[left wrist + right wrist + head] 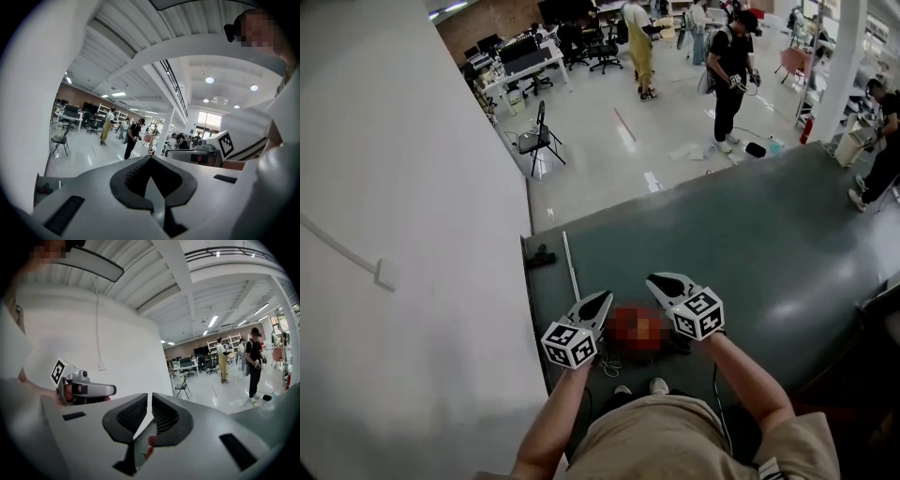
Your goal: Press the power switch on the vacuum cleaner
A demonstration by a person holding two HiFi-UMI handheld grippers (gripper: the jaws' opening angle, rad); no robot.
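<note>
Vacuum cleaner (570, 267) is lying on the dark green floor mat (750, 244). Its black floor head sits out at about 11 o'clock from the person, and the thin white tube runs back toward the two tongs. The near end is just below and between them, but that spot is a red blur, so I can't make out the power switch.

Left gripper (606, 296) is at roughly 11 o'clock just ahead of the person's body, with its tip pointing forward. In the left gripper view its jaws (150, 158) meet at the tips with nothing in them.

Right gripper (652, 279) is just beside it at 1 o'clock, tip angled in toward the other one. In the right gripper view the jaws (150, 395) are all but together, with only a thin slit between the pads and nothing caught in it.

White wall (394, 234) fills everything from 8 to 10 o'clock. A black folding chair (539, 136) stands way off at 11 o'clock on the pale floor. A person in black (731, 70) stands at 1 o'clock, another in a yellow apron (639, 42) near 12.
</note>
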